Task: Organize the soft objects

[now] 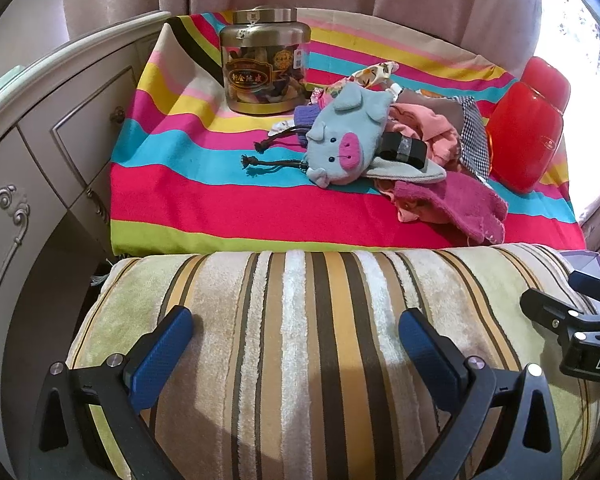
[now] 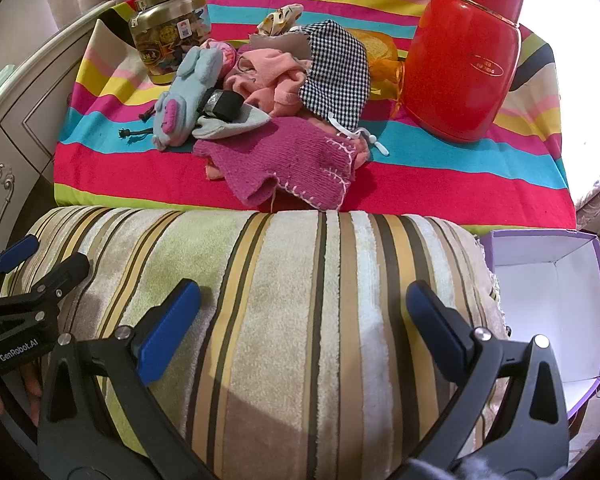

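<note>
Both grippers hover over a plush striped towel [image 1: 300,340] in green, tan, brown and white that drapes the near edge of the scene. The left gripper [image 1: 296,334] has its blue-padded jaws spread wide apart with nothing between them. The right gripper [image 2: 302,312] also holds its jaws wide apart and empty over the same towel.

Beyond the towel lies a table covered by a cloth with bright stripes [image 1: 220,200] of pink, turquoise, yellow and lime. On it sits a heap of soft things: a pale blue plush pig pouch with a pink snout [image 1: 340,140] and dark drawstrings lies at the left edge of the heap, partly resting on a grey knitted piece [image 2: 228,124] that carries a small black band [image 2: 224,104]. A magenta knitted garment with pale stitching [image 2: 292,160] lies at the front of the heap, nearest the towel. Behind it are crumpled salmon-pink fabric [image 2: 272,80] and a black-and-white checked cloth [image 2: 336,76].

A clear jar with a gold metal lid [image 1: 264,60] stands at the back left of the cloth, and a glossy red canister [image 2: 460,64] stands at the right. A lilac cardboard box with a white interior [image 2: 548,308] sits open just right of the towel. White carved drawers [image 1: 40,152] border the left side.
</note>
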The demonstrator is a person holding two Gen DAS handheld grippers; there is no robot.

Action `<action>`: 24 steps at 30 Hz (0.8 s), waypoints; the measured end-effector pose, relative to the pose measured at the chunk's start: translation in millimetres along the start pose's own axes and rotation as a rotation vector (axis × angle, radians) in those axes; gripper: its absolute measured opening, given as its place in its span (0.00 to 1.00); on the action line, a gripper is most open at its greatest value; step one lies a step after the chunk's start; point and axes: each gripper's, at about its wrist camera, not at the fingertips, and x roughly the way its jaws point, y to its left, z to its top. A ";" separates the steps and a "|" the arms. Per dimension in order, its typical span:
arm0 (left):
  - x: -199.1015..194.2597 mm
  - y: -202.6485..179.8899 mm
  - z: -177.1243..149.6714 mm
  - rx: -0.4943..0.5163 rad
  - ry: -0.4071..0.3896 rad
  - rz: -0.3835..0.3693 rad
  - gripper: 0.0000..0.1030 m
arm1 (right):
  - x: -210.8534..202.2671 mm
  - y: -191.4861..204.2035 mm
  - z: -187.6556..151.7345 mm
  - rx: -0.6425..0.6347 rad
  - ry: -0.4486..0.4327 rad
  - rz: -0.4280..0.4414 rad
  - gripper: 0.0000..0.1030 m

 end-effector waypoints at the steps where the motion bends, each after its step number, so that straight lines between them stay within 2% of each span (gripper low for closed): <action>1: 0.3 0.4 0.3 -0.002 -0.001 -0.001 1.00 | -0.2 -0.2 0.3 0.000 -0.001 0.000 1.00; 7: 1.7 -1.3 -0.1 0.006 -0.008 0.012 1.00 | -0.5 1.3 -1.6 -0.002 -0.025 -0.011 1.00; 24: 2.7 -3.2 1.3 0.008 -0.007 0.022 1.00 | 0.3 1.1 -0.4 -0.003 -0.022 -0.012 1.00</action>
